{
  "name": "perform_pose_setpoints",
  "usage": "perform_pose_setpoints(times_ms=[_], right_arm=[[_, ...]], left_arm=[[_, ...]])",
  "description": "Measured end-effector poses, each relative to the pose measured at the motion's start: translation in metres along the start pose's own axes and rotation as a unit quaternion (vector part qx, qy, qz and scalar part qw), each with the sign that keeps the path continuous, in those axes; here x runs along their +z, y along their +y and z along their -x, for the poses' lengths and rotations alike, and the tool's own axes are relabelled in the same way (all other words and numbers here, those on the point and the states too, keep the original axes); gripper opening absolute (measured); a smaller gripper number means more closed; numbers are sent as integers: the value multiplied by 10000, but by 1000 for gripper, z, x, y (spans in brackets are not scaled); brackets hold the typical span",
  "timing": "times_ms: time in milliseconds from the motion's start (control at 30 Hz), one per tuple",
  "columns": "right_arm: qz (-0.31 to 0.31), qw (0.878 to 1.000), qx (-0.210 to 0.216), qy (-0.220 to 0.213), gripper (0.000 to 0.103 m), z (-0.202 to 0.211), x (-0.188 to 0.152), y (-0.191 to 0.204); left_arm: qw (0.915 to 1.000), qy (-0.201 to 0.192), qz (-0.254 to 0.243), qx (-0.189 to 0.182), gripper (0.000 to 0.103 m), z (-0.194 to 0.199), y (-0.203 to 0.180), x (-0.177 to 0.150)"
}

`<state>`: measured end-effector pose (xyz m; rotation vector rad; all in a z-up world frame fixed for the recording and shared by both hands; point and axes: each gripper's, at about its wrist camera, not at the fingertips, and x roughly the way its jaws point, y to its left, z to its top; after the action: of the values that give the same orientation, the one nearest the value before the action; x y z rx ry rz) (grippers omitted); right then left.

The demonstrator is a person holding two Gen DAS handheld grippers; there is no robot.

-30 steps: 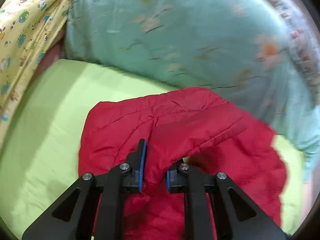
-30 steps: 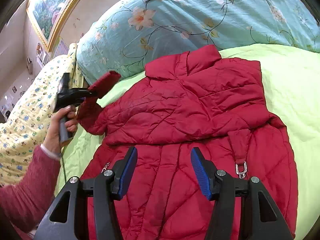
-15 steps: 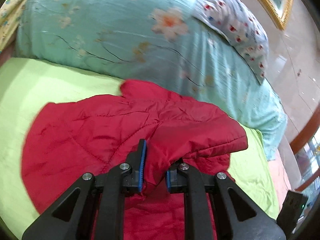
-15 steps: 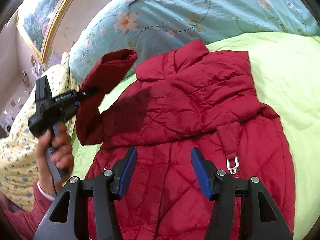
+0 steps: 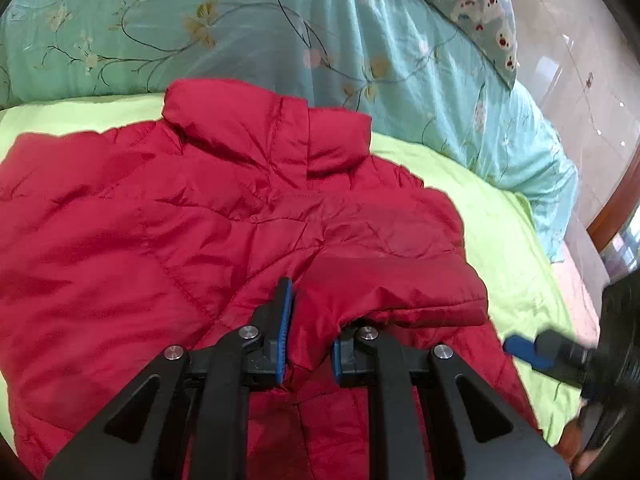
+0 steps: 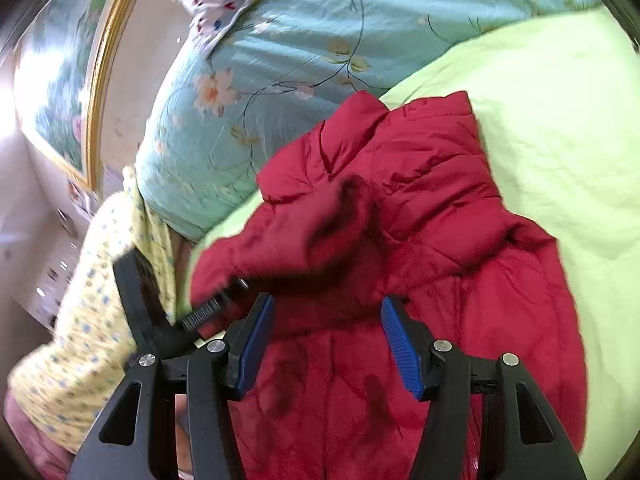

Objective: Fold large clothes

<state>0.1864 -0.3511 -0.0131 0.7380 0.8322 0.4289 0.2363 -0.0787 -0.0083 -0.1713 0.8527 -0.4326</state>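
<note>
Left gripper [image 5: 308,336] is clamped on the cuff end of the red jacket's sleeve [image 5: 384,284], the fabric bunched tight between the two blue pads, and the sleeve drapes off to the right of the fingers across the jacket's body. The red quilted jacket [image 5: 160,220] lies spread on the lime-green bedsheet [image 5: 508,240], collar [image 5: 264,136] straight ahead of the fingertips and up against the teal floral duvet [image 5: 240,24]. Beyond that, far right of the fingers, sits a pale pillow [image 5: 476,12] with red and blue spots. From the right wrist view, the right gripper [image 6: 326,340] hangs with its blue pads spread wide and nothing between them, just above the jacket's lower half [image 6: 340,400]. Left of those fingers, a yellow printed fabric [image 6: 92,320] and a gold-framed painting [image 6: 72,92]. No brand tag, label or lettering can be read anywhere on the jacket or bedding.
</note>
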Motion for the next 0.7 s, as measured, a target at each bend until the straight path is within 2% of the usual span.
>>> perform_pose_setpoints(times_ms=[133, 367, 400, 433, 467, 567, 633, 700], right_arm=[[-593, 9973, 348, 251, 62, -32, 19, -22], [-1019, 9913, 727, 416, 61, -78, 35, -35], [-1056, 9910, 684, 451, 57, -84, 36, -36], [-1080, 9909, 642, 490, 39, -90, 37, -38], [-1071, 9912, 593, 507, 13, -92, 38, -39], [-866, 9944, 454, 410, 11, -89, 41, -30], [-652, 9968, 349, 290, 10, -82, 43, -21], [-549, 9977, 339, 217, 8, -77, 46, -16]], left_arm=[[10000, -19, -57, 13, 13, -1, -3, -1], [9996, 7, -261, 78, 14, -5, -6, -4], [9997, 33, -247, 67, 14, -5, -5, -4], [9997, 78, -218, 51, 15, -5, -4, -4], [9997, 125, -206, 61, 16, -5, -2, -4], [9989, 400, -233, 113, 22, -3, 1, -7], [9983, 475, -315, 109, 38, 3, 1, -10], [9976, 560, -413, 67, 46, 12, 1, -15]])
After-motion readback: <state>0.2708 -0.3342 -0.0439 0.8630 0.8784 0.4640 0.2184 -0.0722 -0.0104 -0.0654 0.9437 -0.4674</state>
